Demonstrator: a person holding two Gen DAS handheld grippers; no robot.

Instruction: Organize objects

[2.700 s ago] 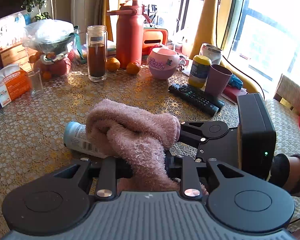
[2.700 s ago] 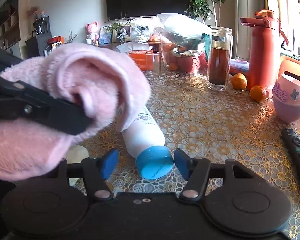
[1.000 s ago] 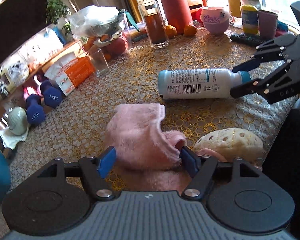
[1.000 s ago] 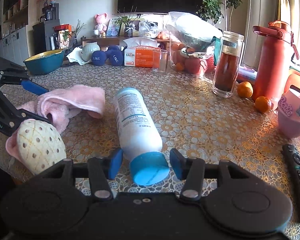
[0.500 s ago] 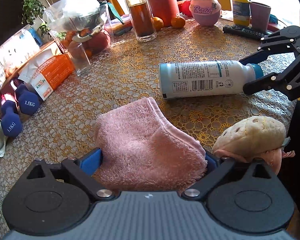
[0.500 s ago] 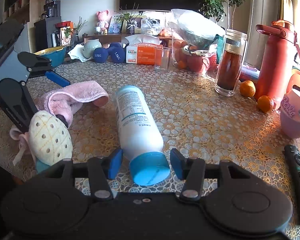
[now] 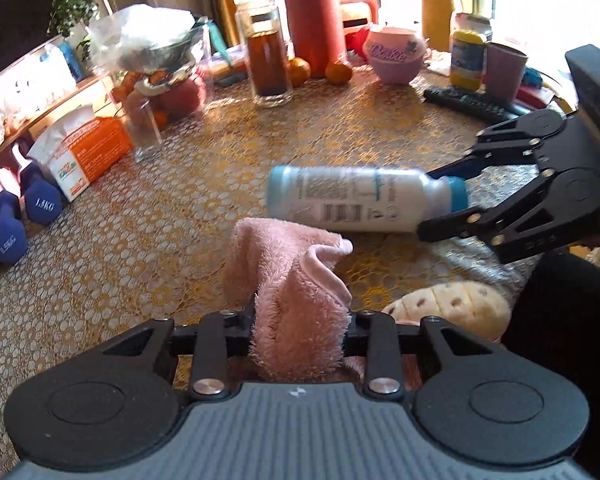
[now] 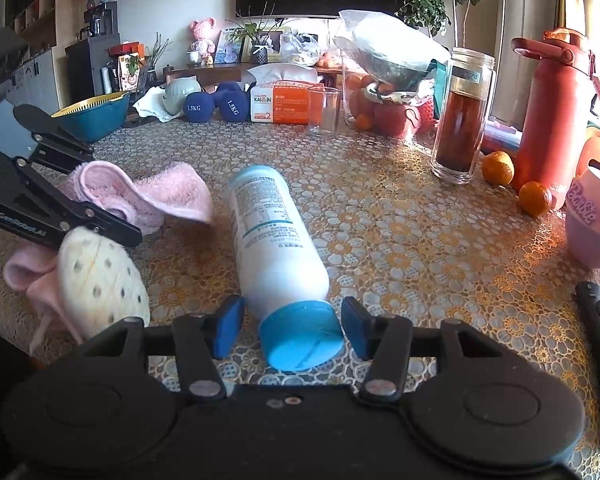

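Gripping: left tongs [image 7: 300, 334] are closing, pads pinching the pink towel [image 7: 292, 280], which is bunching upward ahead of them.
Straddling: right tongs [image 8: 292, 330] are standing apart around the blue cap [image 8: 302, 336] of the white bottle [image 8: 274, 236], pads not touching it.
Axis: bottle is lying on its side, long axis running straight away from the right tongs, cap nearest.
Nearer hand: right, by far.
Hidden: towel's near end is disappearing under the left tongs; the cream perforated object [image 8: 100, 284] beside it is hard to identify.

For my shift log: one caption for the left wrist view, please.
Left hand-held gripper closing on pink towel; right hand-held gripper straddles the blue cap of a toppled white bottle.
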